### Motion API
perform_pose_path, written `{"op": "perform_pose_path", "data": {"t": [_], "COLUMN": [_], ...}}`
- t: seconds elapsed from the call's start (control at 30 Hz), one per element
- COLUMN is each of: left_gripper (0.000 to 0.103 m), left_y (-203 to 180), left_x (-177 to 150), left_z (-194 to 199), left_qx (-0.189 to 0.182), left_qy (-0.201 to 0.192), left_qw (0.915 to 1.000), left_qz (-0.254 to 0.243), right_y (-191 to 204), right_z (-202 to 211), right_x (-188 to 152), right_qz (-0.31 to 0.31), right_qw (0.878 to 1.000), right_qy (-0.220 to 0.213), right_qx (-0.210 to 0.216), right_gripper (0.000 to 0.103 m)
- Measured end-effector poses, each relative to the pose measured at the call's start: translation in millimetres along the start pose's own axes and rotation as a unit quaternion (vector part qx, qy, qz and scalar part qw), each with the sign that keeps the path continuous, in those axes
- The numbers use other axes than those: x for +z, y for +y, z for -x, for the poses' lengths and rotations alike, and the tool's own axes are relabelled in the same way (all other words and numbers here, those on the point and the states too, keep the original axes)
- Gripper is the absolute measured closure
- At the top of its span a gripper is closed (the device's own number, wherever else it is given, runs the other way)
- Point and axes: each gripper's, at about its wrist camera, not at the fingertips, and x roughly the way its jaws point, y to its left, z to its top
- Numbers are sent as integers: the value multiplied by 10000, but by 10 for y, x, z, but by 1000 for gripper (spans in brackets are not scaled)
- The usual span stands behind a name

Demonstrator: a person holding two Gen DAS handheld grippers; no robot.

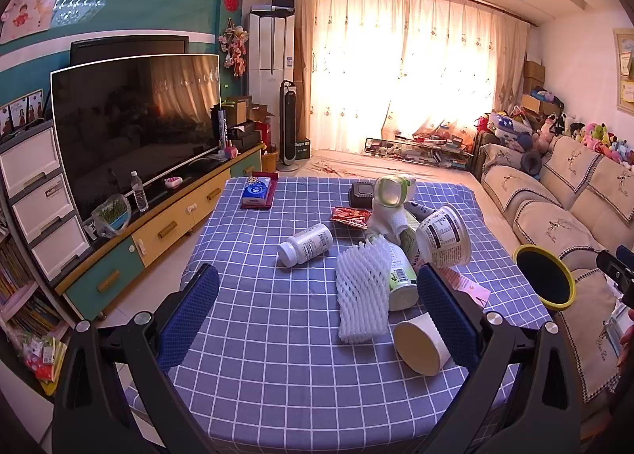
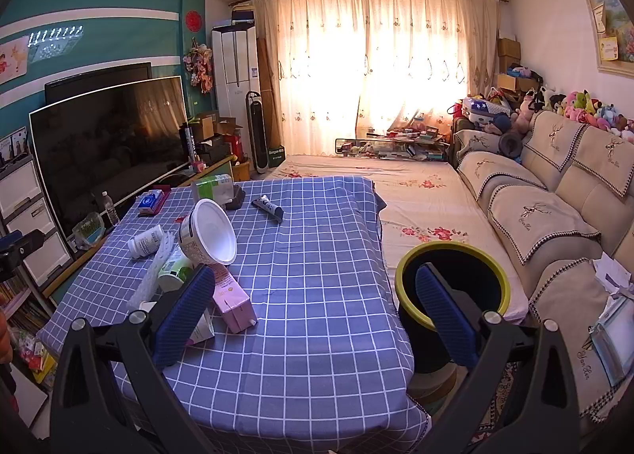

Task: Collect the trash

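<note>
Nearest the lens, the left gripper (image 1: pixel 317 291) hovers over the blue checked tablecloth (image 1: pixel 257 374) with blue-padded jaws spread wide and nothing between them. Just ahead, toward one o'clock, lies a white foam fruit-net sleeve (image 1: pixel 362 289), with a cream paper cup (image 1: pixel 422 343) on its side at three o'clock. The sleeve looks feather-light and squashy; pinching across its middle should hold. The cup would crush, so a grip at the rim seems wiser. A white plastic pill bottle (image 1: pixel 305 245) lies at eleven o'clock. The right gripper (image 2: pixel 317 295), equally agape and empty, hangs near the black, yellow-rimmed waste bin (image 2: pixel 491 309), off the table's edge at three o'clock.
</note>
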Motion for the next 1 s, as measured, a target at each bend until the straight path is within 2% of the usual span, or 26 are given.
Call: {"op": "perform_pose_path", "data": {"t": [1.0], "left_gripper": [5], "left_y": [-32], "left_x": [-36], "left_z": [-34], "left_qx": [-13], "left_qy": [18], "left_qw": [10000], "left_qz": [-33], "right_y": [-11], "right_z": [-37], "right_x": [-20], "right_qz": [-5], "right_qw": [10000], "right_qy": [25], "right_qx": [-3], "right_gripper": [6]}}
